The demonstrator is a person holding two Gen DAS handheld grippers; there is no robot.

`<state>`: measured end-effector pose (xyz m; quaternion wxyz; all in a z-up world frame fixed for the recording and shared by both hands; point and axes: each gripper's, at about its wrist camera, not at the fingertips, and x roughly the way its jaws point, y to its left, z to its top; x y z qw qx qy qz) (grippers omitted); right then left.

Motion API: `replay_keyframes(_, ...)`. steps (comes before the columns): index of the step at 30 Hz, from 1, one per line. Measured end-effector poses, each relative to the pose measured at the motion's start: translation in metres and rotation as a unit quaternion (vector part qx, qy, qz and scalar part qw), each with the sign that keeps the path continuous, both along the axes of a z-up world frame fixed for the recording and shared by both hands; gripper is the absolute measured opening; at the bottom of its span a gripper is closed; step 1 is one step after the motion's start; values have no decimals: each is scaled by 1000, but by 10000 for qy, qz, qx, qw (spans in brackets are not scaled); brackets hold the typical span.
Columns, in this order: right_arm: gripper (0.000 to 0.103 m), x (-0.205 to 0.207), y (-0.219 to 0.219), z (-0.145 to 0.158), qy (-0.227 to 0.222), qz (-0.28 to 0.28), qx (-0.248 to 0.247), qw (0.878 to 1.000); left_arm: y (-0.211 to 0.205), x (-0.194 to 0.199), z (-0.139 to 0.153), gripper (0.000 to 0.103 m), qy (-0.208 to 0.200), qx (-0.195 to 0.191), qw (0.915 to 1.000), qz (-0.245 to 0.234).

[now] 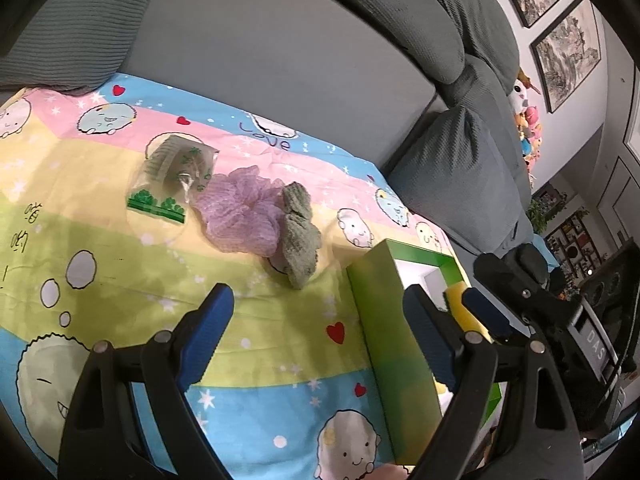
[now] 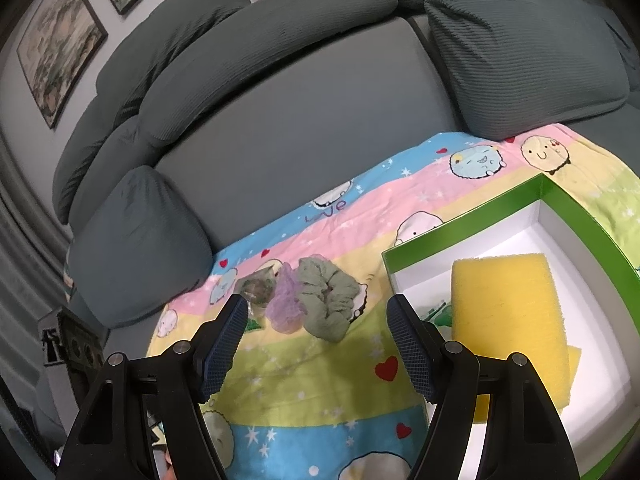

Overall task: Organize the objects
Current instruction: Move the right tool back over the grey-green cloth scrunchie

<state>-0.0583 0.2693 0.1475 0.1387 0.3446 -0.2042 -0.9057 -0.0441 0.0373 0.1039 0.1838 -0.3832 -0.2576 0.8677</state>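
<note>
On a cartoon-print blanket (image 1: 120,264) lie a clear bag of green items (image 1: 172,176), a purple mesh puff (image 1: 240,212) and a green knit cloth (image 1: 298,236), close together. My left gripper (image 1: 320,320) hangs open above the blanket in front of them, holding nothing. To its right stands a green box (image 1: 376,320) with a yellow sponge (image 1: 456,296) inside. In the right wrist view the sponge (image 2: 504,312) leans in the white-lined box (image 2: 460,224). My right gripper (image 2: 318,324) is open and empty beside the box's left wall, facing the cloth (image 2: 328,300), puff (image 2: 284,304) and bag (image 2: 256,288).
The blanket covers a grey sofa seat (image 1: 280,60) with dark grey back cushions (image 2: 260,32) and loose pillows (image 2: 520,56) behind. Framed pictures (image 1: 568,52) hang on the wall and plush toys (image 1: 528,120) sit at the sofa's far end. The blanket's edge drops off at the left in the right wrist view.
</note>
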Motion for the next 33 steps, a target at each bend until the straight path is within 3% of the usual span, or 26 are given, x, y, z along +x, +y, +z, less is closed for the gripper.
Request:
replay_keyframes(4, 79, 0, -3, -1, 3, 47, 34, 10000, -8, -2, -2, 86, -48, 29, 9999, 108)
replay_keyframes(33, 80, -3, -14, -6, -71, 174, 214, 9996, -9, -5, -4, 87, -144, -53, 9998, 137)
